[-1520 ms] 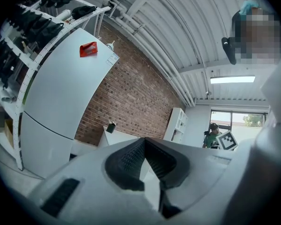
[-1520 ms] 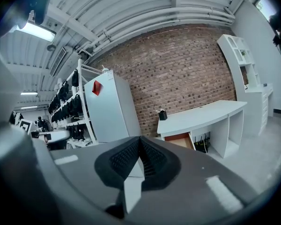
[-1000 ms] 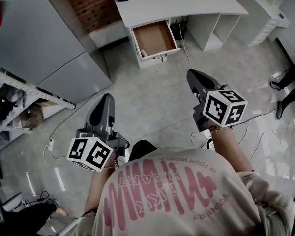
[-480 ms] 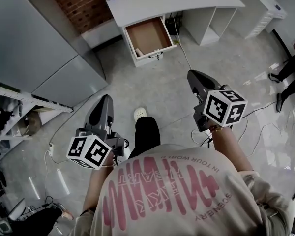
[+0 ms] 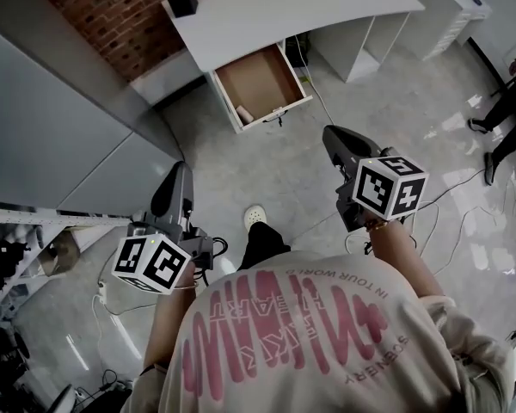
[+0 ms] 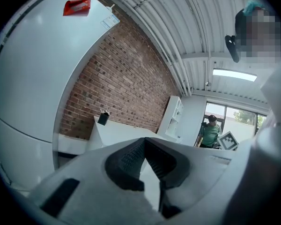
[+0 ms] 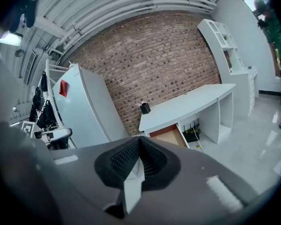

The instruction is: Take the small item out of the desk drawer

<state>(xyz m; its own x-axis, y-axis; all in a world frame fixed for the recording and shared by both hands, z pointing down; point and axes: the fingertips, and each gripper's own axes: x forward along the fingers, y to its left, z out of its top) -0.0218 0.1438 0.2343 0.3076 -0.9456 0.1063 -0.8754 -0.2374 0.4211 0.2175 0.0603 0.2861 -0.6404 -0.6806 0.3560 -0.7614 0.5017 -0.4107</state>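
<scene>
The small item (image 5: 243, 112) lay in the open drawer (image 5: 262, 76); your left gripper (image 5: 180, 172) and right gripper (image 5: 332, 133) had jaws together, holding nothing.

The head view looks steeply down from above the person's shoulders onto the floor (image 5: 267, 170), with the left gripper (image 5: 179, 172) and right gripper (image 5: 331, 133) close below it and the worktop (image 5: 284, 11) well off near the top edge. The left gripper view sits just behind its jaws, facing roughly level toward the brick wall (image 6: 126, 83). The right gripper view tilts slightly down. All three share worktop, wall and black box (image 5: 183, 0); the head and right gripper views share the drawer (image 5: 260, 84).
</scene>
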